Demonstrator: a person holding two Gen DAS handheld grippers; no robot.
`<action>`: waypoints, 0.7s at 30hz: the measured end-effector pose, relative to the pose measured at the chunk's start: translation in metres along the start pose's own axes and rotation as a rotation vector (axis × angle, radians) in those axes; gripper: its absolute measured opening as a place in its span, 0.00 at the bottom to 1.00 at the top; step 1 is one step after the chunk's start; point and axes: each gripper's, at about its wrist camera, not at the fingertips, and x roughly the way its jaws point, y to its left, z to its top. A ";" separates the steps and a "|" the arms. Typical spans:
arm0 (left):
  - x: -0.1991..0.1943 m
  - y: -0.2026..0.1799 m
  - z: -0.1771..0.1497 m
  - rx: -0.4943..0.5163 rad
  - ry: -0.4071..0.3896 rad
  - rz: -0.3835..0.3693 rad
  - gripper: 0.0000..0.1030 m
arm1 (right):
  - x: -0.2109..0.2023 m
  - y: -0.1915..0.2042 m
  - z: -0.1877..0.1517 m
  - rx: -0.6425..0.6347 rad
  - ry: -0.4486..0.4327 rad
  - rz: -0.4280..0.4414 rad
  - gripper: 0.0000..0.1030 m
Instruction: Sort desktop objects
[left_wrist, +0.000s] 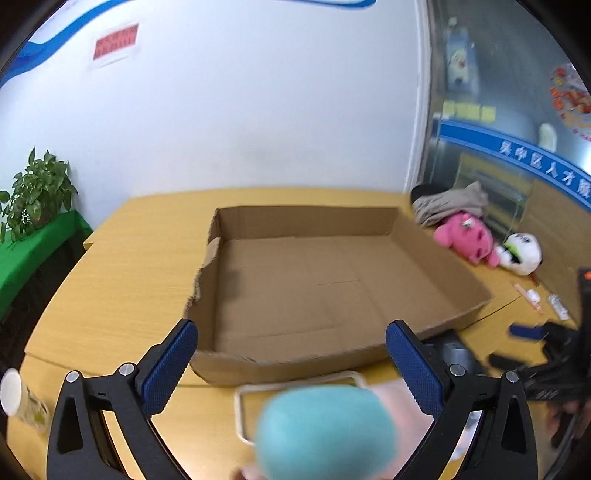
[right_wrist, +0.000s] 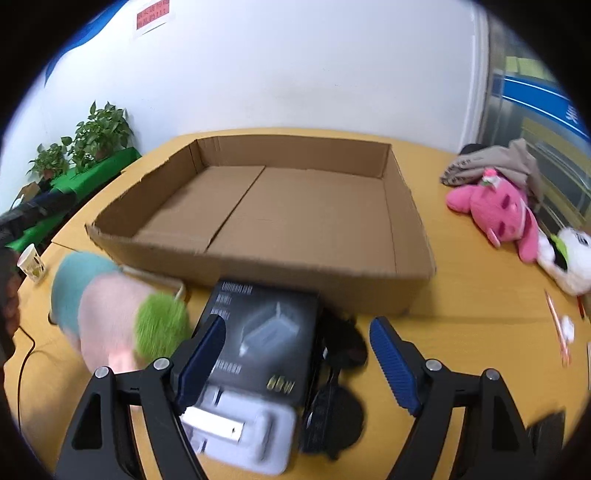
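Yellow wood-grain covered the desk (left_wrist: 122, 266), and across it, from left to right, the things lay as follows. At the far left edge a paper cup (right_wrist: 31, 263) stood near the corner, with potted plants (right_wrist: 99, 134) on a green-covered shelf beyond it. Next came a soft bundle of fluffy balls, a teal one (right_wrist: 74, 277), a pale pink one (right_wrist: 105, 325) and a green one (right_wrist: 160, 328), pressed together just in front of the left near corner of the cardboard tray (right_wrist: 266, 269). The tray was wide and shallow, its floor bare, its left wall torn ragged. The left gripper (left_wrist: 291, 363) hung above the teal ball (left_wrist: 325, 432) with its blue pads spread wide and nothing between them; a white cord loop (left_wrist: 240, 406) lay under the ball. Right of the balls a black product box (right_wrist: 266, 332) lay flat, touching the front wall of the tray, with a white device (right_wrist: 251, 432) overlapping its near end and dark round sunglasses (right_wrist: 332, 384) just beside it. The right gripper (right_wrist: 297, 362) stood over the box and sunglasses, released, its pads apart and pressing on nothing. Farther right lay a pink plush toy (right_wrist: 506, 218) against a beige bundle of cloth (right_wrist: 491, 162), then a white plush toy (right_wrist: 569, 258), and near the desk's right edge a few small items, too blurred to name.
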 end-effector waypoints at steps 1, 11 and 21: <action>-0.006 -0.004 -0.005 -0.004 -0.016 0.004 1.00 | -0.001 0.002 -0.007 0.014 0.005 0.003 0.78; -0.020 -0.033 -0.027 0.043 -0.046 0.013 1.00 | -0.026 0.011 -0.029 0.061 -0.017 -0.020 0.78; -0.027 -0.034 -0.038 0.023 -0.017 -0.006 1.00 | -0.043 0.025 -0.031 0.047 -0.052 0.003 0.78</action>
